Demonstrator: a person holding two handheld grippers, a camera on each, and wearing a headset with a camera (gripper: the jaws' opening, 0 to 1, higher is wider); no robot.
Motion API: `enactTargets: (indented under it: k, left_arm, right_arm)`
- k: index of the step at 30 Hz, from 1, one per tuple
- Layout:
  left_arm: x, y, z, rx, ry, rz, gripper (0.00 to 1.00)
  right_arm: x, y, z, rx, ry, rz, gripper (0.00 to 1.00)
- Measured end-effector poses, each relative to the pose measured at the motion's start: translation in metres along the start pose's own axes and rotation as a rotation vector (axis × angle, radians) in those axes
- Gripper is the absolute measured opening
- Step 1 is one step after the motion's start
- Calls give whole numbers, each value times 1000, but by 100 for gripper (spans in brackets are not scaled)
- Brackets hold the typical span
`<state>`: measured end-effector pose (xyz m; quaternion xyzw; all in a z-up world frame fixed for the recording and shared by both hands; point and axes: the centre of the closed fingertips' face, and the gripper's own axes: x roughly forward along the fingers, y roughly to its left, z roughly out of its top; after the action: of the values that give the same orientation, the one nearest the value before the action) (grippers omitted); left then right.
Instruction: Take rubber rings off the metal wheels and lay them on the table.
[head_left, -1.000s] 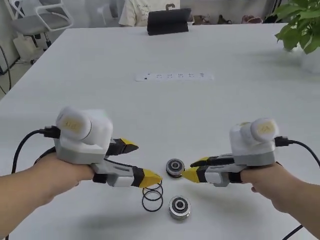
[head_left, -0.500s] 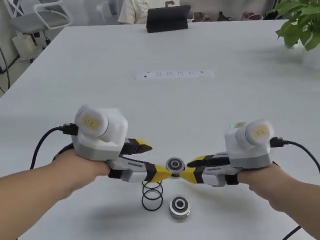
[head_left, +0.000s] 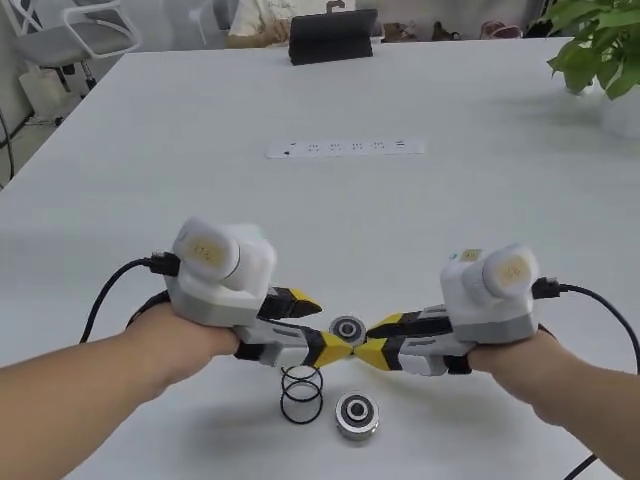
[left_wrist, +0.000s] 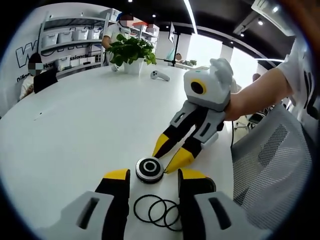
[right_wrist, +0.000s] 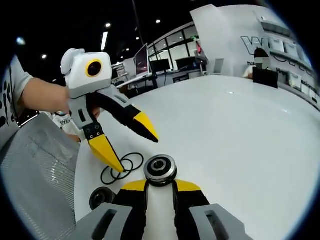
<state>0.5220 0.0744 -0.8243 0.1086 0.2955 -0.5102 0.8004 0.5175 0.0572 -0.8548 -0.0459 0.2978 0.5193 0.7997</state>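
A small metal wheel (head_left: 347, 328) with a black rubber ring lies flat on the white table (head_left: 330, 220). My left gripper (head_left: 330, 325) is open, its yellow tips either side of the wheel's near edge (left_wrist: 149, 169). My right gripper (head_left: 366, 338) faces it, open by a narrow gap, tips right at the wheel (right_wrist: 160, 170); I cannot tell whether they touch it. Three loose black rings (head_left: 302, 390) lie overlapping just below the left gripper. A second wheel (head_left: 357, 413) lies beside them.
A white power strip (head_left: 345, 148) lies mid-table. At the far edge stand a dark case (head_left: 332, 38) and a potted plant (head_left: 598, 45). A person sits behind the far end. Cables trail from both grippers.
The left gripper has moved right, from above the loose rings to the wheel. The right gripper has edged left to the wheel. Wheels and rings have stayed put.
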Motion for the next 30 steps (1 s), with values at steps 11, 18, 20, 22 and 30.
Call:
enactTargets:
  k: [11, 18, 20, 22, 30]
  left_arm:
    - [13, -1, 1, 14, 23, -8, 26]
    - [16, -3, -4, 39, 50, -11, 20]
    - [16, -2, -4, 45, 49, -5, 18]
    - [17, 0, -3, 45, 48, 0, 16]
    - [21, 2, -2, 121, 77, 41, 8]
  right_arm:
    - [-2, 0, -1, 4, -6, 1, 15]
    - [-2, -2, -2, 12, -10, -2, 14]
    - [-2, -2, -2, 14, -12, -3, 13]
    - [-2, -2, -2, 14, -13, -4, 13]
    - [-2, -3, -2, 6, -9, -8, 13]
